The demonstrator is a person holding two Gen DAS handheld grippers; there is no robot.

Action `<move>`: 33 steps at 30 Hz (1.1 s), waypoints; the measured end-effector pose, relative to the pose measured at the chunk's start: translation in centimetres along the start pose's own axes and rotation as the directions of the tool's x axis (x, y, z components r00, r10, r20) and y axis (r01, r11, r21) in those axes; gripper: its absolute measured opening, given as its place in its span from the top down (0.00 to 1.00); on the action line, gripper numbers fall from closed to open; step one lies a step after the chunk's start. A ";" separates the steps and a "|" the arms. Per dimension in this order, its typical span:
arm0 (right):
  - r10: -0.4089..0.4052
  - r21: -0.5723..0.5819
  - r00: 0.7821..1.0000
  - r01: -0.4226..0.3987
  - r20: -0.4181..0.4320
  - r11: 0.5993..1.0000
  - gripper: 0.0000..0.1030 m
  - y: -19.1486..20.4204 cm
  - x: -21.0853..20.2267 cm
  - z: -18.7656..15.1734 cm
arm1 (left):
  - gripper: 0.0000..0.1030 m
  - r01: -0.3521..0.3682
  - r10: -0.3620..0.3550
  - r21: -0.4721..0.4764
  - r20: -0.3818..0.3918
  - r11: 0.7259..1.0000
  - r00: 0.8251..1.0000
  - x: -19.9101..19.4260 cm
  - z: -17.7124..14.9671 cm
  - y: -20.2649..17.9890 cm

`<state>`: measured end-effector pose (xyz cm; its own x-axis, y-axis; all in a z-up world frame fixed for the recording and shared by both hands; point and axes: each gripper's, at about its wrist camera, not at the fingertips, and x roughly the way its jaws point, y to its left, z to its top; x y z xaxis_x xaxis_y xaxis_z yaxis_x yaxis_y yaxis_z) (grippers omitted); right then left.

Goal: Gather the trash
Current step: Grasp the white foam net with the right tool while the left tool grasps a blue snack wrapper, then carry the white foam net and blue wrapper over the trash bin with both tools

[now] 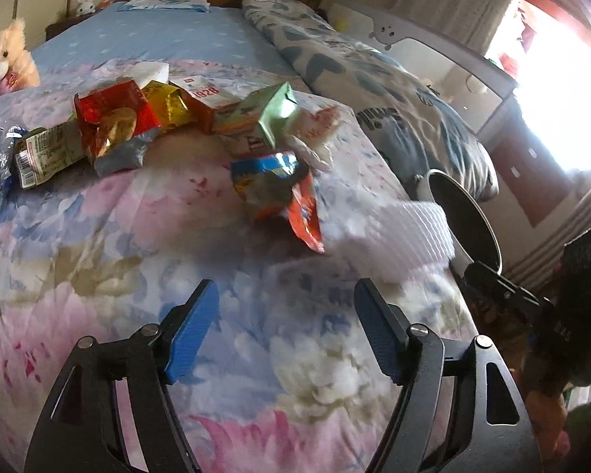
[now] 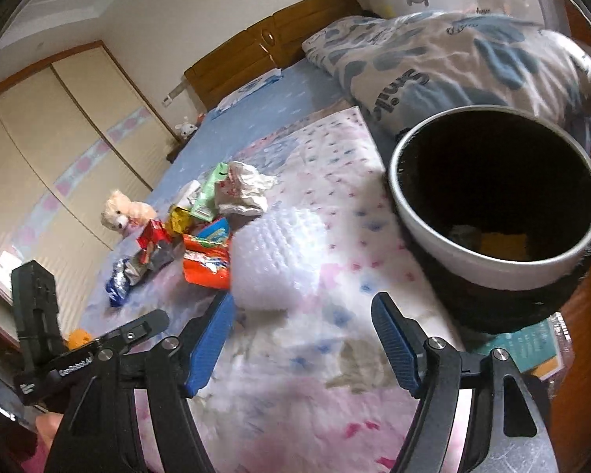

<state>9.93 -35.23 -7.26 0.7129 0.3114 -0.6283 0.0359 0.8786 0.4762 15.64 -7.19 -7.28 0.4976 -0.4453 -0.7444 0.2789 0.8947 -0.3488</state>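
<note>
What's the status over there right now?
Both tongs open, empty: left, right. Wrappers piled on bed. Foam sheet nearest; bin beside it. Nothing blocking.

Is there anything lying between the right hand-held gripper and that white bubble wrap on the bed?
Nothing visible. The right hand-held gripper, open, faces the bubble wrap across bare quilt. The bin stands off to the right.

Black linkage arms, silver pivot screws, ribbed blue fingers (image 1: 193,327) (white lettering alongside).
</note>
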 end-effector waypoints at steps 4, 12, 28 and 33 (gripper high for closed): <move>0.026 0.033 0.999 -0.025 -0.039 0.999 0.28 -0.1 1.4 0.6 | 0.29 0.010 -0.010 -0.026 -0.016 1.000 1.000 1.2 1.3 0.7; 0.050 0.051 0.998 -0.048 -0.044 0.998 0.34 -0.5 3.4 1.7 | 0.29 0.012 -0.013 -0.043 -0.034 0.999 0.999 4.4 3.5 1.0; 0.084 0.008 0.996 -0.084 -0.024 0.996 0.81 0.2 2.1 0.6 | 0.97 0.050 -0.049 0.094 -0.017 0.994 0.999 3.4 1.7 -2.0; 0.060 0.026 0.998 -0.060 -0.002 0.998 0.81 -1.1 0.5 0.4 | 0.98 0.055 -0.051 0.123 -0.032 0.991 0.998 3.0 1.0 -3.5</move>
<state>10.55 -36.23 -7.85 0.7120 0.3645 -0.6001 0.0115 0.8485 0.5290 17.01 -11.69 -7.70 0.4563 -0.4891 -0.7433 0.4042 0.8582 -0.3165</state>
